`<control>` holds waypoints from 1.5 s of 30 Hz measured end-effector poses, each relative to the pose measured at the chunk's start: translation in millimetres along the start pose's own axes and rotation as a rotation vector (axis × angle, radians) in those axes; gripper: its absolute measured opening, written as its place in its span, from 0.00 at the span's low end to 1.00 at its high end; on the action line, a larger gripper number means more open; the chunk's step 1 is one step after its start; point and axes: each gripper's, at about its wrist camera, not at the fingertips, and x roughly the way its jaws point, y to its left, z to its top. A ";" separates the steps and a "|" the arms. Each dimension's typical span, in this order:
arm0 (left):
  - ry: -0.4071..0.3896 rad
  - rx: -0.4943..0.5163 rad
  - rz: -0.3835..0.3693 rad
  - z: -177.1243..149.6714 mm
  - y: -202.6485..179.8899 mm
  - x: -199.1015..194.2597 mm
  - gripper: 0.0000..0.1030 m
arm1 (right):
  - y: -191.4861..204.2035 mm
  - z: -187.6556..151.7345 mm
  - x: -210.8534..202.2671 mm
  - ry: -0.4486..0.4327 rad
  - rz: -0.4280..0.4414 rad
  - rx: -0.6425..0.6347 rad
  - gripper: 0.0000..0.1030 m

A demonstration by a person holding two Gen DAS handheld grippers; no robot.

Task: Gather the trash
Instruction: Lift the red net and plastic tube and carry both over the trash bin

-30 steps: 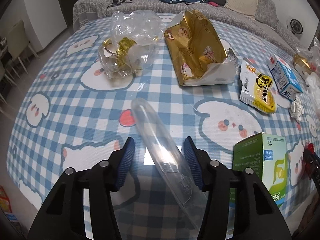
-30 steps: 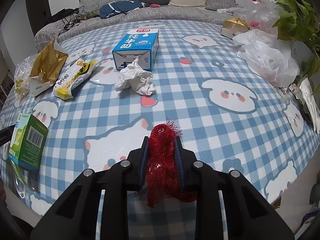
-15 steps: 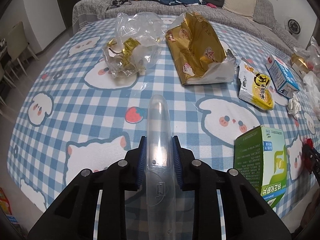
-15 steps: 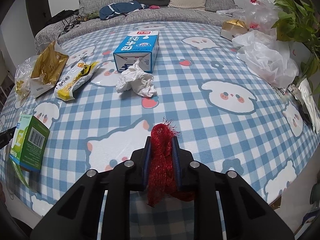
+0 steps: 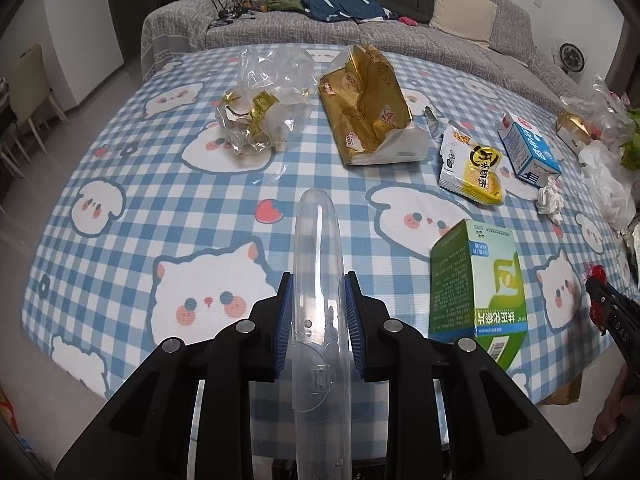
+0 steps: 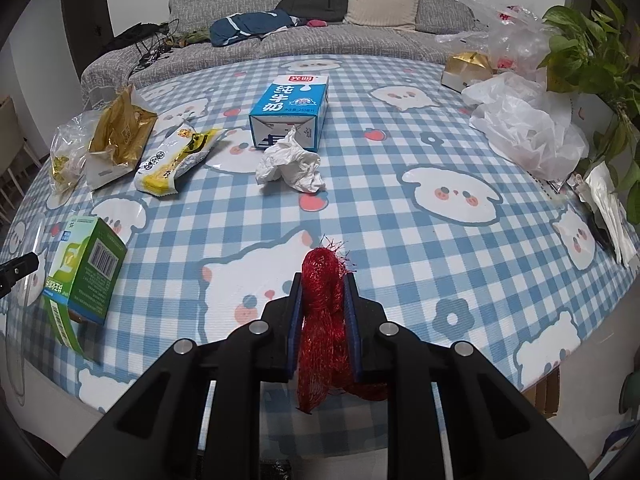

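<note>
My left gripper (image 5: pixel 318 320) is shut on a long clear plastic case (image 5: pixel 318 264), which juts forward above the table's near edge. A bunched red mesh net (image 6: pixel 322 292) is clamped in my right gripper (image 6: pixel 322 312), its loose end hanging below the fingers. On the checked tablecloth (image 5: pixel 160 208) lie a green box (image 5: pixel 476 280), a yellow snack packet (image 5: pixel 474 170), a gold bag (image 5: pixel 366 104), a clear bag with gold wrappers (image 5: pixel 264 100), a blue milk carton (image 6: pixel 292 110) and a crumpled tissue (image 6: pixel 292 166).
A grey sofa (image 5: pixel 440 36) with a backpack, cushion and clothes stands behind the table. White plastic bags (image 6: pixel 528 128) and a leafy plant (image 6: pixel 592 64) crowd the table's right side. A chair (image 5: pixel 28 88) stands at far left.
The left gripper closed on the clear case, which swung in line with the fingers, and lifted it up and back. The right gripper rose slightly with the red net.
</note>
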 end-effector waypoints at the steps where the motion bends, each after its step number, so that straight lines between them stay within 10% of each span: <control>1: -0.002 0.001 -0.002 -2.5 0.0 -3.2 0.24 | -0.1 -1.2 -3.0 -0.003 0.002 0.000 0.17; 45: -0.038 0.075 -0.089 -102.1 -36.3 -69.1 0.24 | -7.7 -70.9 -78.8 -0.059 0.027 -0.012 0.17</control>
